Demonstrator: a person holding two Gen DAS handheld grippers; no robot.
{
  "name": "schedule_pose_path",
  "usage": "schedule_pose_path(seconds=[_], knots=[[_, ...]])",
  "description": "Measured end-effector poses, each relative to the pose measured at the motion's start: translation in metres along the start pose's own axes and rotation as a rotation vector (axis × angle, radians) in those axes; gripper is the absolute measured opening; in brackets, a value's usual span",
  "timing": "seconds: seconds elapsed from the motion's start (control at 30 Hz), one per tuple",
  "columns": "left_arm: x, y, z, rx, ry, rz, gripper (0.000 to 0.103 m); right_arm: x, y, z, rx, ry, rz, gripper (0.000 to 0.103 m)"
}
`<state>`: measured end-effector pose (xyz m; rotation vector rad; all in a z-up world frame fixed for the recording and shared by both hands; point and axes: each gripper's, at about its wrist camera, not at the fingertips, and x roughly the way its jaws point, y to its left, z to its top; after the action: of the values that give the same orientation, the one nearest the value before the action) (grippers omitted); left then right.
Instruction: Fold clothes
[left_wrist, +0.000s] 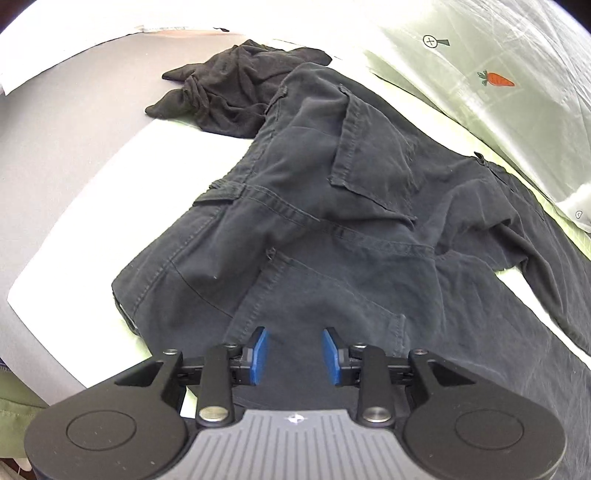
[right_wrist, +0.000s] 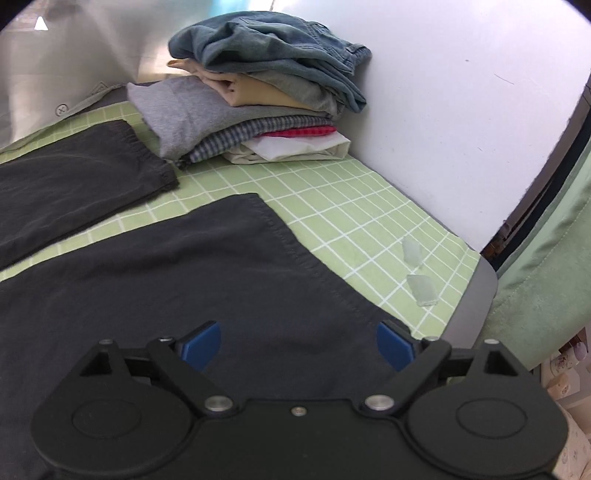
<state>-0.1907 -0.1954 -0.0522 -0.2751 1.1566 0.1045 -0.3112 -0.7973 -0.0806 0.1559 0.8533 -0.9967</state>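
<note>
Trousers (left_wrist: 332, 229), dark with cargo pockets, lie spread across the green checked cloth (right_wrist: 332, 206) on the bench, waist end rumpled and one pocket flap turned up, the two legs parted toward the stack of folded clothes (right_wrist: 266, 96). Beyond the trousers' waist sits a crumpled black garment (left_wrist: 229, 96), touching them.

The left hand-held gripper (left_wrist: 294, 356) hangs just over the seat of the trousers, blue pads moderately apart and nothing between them. The right hand-held gripper (right_wrist: 298, 345) hovers over the nearer leg close to its hem, pads spread wide, also empty.

Likely trouble: the waist end is bunched in layers, so a pinch there may take only the top layer, or catch the pocket flap, and a fold would drag crooked. The black garment could be pulled along too.

Only the left view shows the waist, the pockets and the black garment. Only the right view shows both hems, the folded stack and two small pale scraps (right_wrist: 417, 271) on the cloth beside the nearer leg.
</note>
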Motion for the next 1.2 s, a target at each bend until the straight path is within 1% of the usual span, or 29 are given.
schedule_pose_path(seconds=[0.07,0.17,0.2,0.23,0.27,0.3,0.33,0.4,0.43,0.47,0.57,0.77,0.83,0.9,0.93,0.97,1.03,1.07,1.1,1.13,1.17,1.2], knots=[[0.002,0.012,0.009,0.003,0.0,-0.003,0.037,-0.016,0.029,-0.002,0.005,0.002,0.069,0.096],[0.008,0.03,0.027,0.003,-0.004,-0.024,0.037,-0.034,0.079,-0.005,-0.006,0.013,0.215,0.094],[0.01,0.033,0.033,0.005,-0.006,-0.025,0.037,-0.039,0.097,-0.006,-0.008,0.02,0.275,0.089],[0.012,0.037,0.04,0.007,-0.008,-0.026,0.037,-0.041,0.11,-0.005,0.028,0.043,0.338,0.082],[0.015,0.04,0.047,0.008,-0.01,-0.027,0.037,-0.042,0.122,-0.005,0.069,0.07,0.402,0.078],[0.017,0.044,0.054,0.01,-0.012,-0.028,0.037,-0.044,0.135,-0.004,0.111,0.096,0.466,0.07],[0.02,0.048,0.061,0.011,-0.013,-0.029,0.038,-0.043,0.144,-0.002,0.163,0.126,0.508,0.063],[0.026,0.051,0.073,0.004,-0.017,-0.034,0.039,-0.04,0.161,0.001,0.271,0.186,0.583,0.057],[0.031,0.052,0.079,-0.006,-0.015,-0.037,0.04,-0.04,0.172,0.003,0.291,0.198,0.604,0.054],[0.036,0.053,0.085,-0.016,-0.013,-0.041,0.041,-0.041,0.184,0.005,0.306,0.206,0.622,0.053],[0.046,0.051,0.103,-0.029,-0.025,-0.065,0.043,-0.046,0.216,0.013,0.228,0.193,0.615,0.053],[0.06,0.045,0.14,-0.044,-0.071,-0.147,0.043,-0.043,0.259,0.027,0.13,0.203,0.626,0.053],[0.065,0.043,0.153,-0.049,-0.087,-0.174,0.05,-0.038,0.273,0.032,0.111,0.212,0.623,0.053],[0.069,0.041,0.166,-0.054,-0.102,-0.201,0.075,-0.035,0.283,0.037,0.102,0.229,0.621,0.053],[0.073,0.038,0.171,-0.046,-0.106,-0.209,0.076,-0.034,0.288,0.039,0.102,0.235,0.624,0.054],[0.079,0.027,0.172,-0.017,-0.103,-0.205,0.075,-0.033,0.292,0.041,0.102,0.241,0.628,0.054],[0.086,0.008,0.172,0.024,-0.097,-0.214,0.069,-0.033,0.299,0.043,0.1,0.248,0.636,0.053],[0.089,-0.001,0.171,0.04,-0.094,-0.223,0.053,-0.035,0.3,0.044,0.097,0.247,0.642,0.053],[0.091,-0.011,0.17,0.058,-0.093,-0.235,0.028,-0.036,0.301,0.044,0.094,0.244,0.647,0.053],[0.091,-0.02,0.168,0.079,-0.095,-0.256,0.011,-0.039,0.301,0.043,0.092,0.24,0.652,0.053],[0.09,-0.029,0.166,0.101,-0.096,-0.276,0.0,-0.041,0.3,0.043,0.09,0.236,0.656,0.053],[0.089,-0.04,0.163,0.136,-0.097,-0.293,0.0,-0.044,0.299,0.042,0.091,0.233,0.659,0.053]])
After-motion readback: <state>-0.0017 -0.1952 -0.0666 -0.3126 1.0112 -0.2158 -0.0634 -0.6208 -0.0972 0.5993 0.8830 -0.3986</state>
